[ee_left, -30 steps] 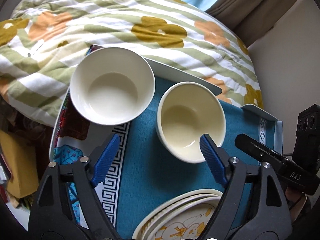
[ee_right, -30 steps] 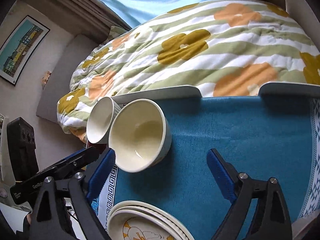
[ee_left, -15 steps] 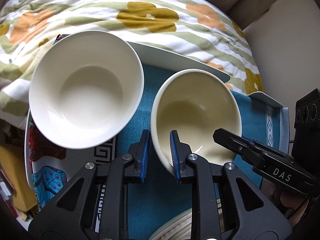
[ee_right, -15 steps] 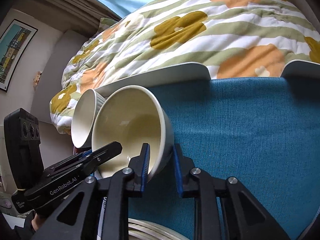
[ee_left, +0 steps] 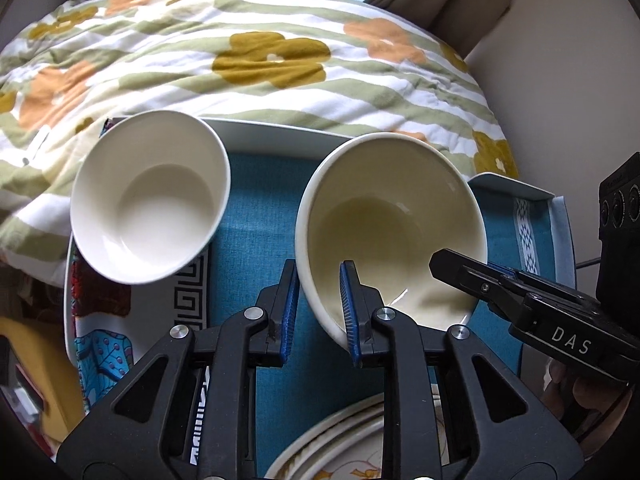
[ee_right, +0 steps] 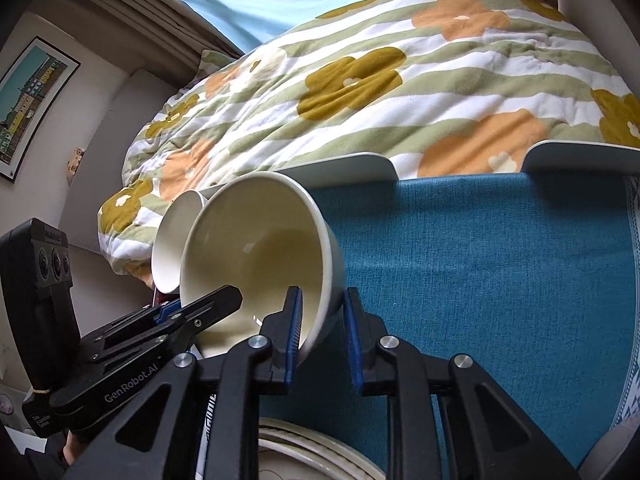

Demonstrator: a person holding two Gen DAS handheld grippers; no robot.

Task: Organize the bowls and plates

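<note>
Both tools grip the cream bowl (ee_left: pixel 394 216) at its near rim. The left tool (ee_left: pixel 318 312) is closed on the rim, one finger inside and one outside, and the right tool (ee_right: pixel 320 334) is closed on it in the same way. The bowl is tilted over the blue cloth (ee_right: pixel 500 264). The white bowl (ee_left: pixel 150 196) stands just beside it on the left. A stack of plates (ee_left: pixel 340 456) lies near the bottom edge. Behind is a flowered blanket (ee_left: pixel 256 52).
</note>
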